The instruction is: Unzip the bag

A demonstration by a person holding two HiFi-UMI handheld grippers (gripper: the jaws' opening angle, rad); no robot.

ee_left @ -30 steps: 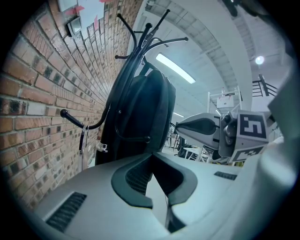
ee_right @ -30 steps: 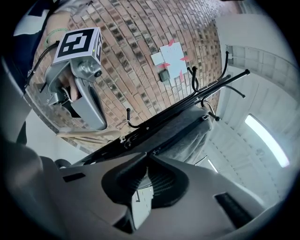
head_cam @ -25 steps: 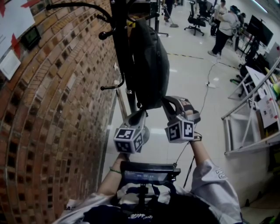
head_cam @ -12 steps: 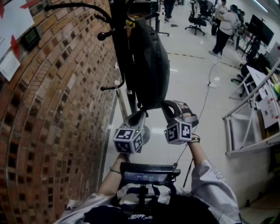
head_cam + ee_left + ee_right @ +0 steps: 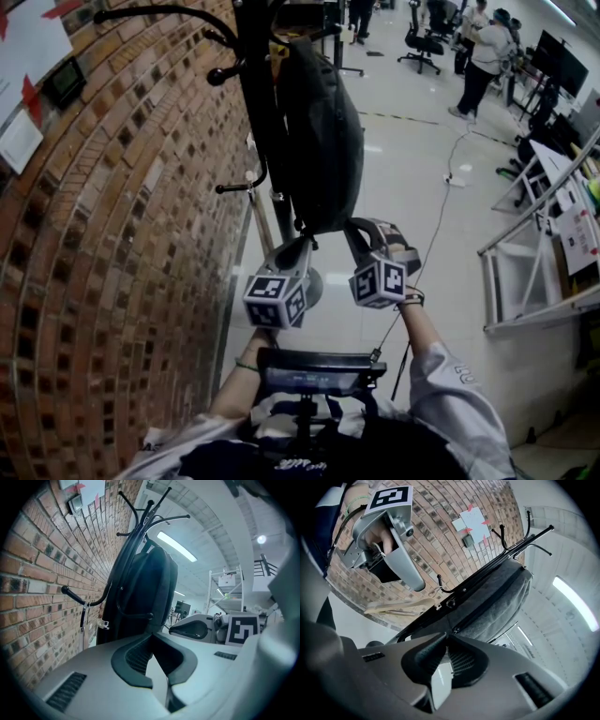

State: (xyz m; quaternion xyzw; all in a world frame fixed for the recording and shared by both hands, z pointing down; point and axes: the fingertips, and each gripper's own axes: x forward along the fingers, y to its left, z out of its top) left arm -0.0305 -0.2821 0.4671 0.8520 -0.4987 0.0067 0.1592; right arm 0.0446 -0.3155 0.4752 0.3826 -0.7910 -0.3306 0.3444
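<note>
Soft and likely to swing, the bag (image 5: 323,141) was clamped at its bottom edge by the left gripper (image 5: 150,636) while the right gripper (image 5: 446,637), jaws just easing apart, nipped the zipper pull (image 5: 453,630).

one dark bag (image 5: 319,131), with one zip showing, on one black coat stand (image 5: 255,103). two grippers, the left gripper (image 5: 305,242) and the right gripper (image 5: 353,225); each has two fingers and one marker cube, so two cubes in all. the right gripper's fingers have just been opening a little, at the zip. one brick wall (image 5: 122,281), with two white sheets (image 5: 28,42) and one small dark box (image 5: 66,80) on it. at least two people (image 5: 483,56) far off. one office chair (image 5: 417,42).
</note>
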